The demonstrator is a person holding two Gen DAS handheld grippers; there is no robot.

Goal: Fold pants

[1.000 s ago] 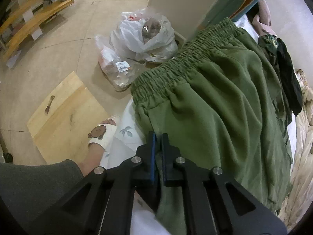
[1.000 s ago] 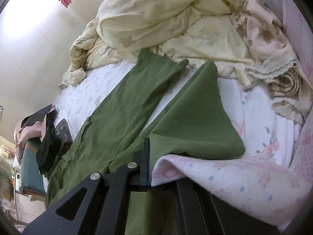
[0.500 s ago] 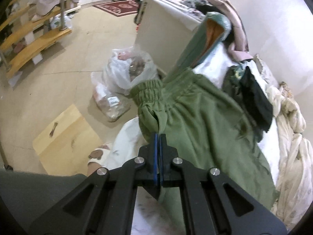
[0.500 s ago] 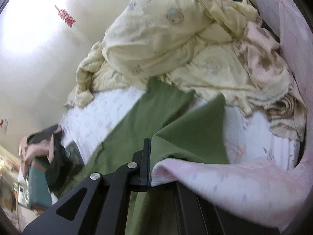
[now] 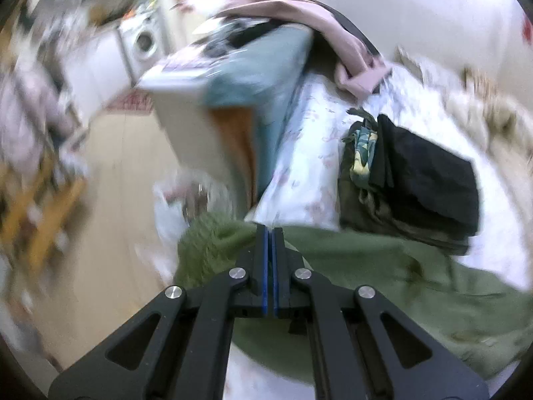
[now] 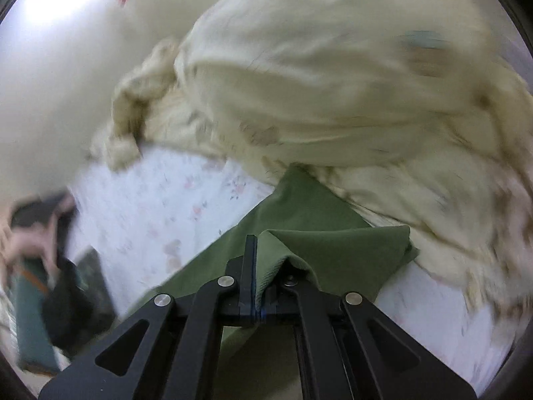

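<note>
The green pants (image 5: 383, 266) lie on a white flowered bed sheet (image 5: 309, 140). My left gripper (image 5: 269, 233) is shut on the elastic waistband (image 5: 213, 243), which is lifted and bunched to the left of the fingers. My right gripper (image 6: 255, 250) is shut on a leg end of the pants (image 6: 333, 250); the cloth is folded over the right finger and hides it. The other leg (image 6: 206, 266) stretches down to the left on the sheet (image 6: 160, 206). Both views are blurred by motion.
A pile of dark folded clothes (image 5: 409, 183) lies on the bed just beyond the pants. A teal box (image 5: 266, 76) with pink cloth on it stands at the bed's end. A crumpled cream duvet (image 6: 333, 83) fills the far side of the bed.
Both grippers have risen and swung across the bed, carrying the waistband and the leg end with them. The pink blanket has left the right wrist view.
</note>
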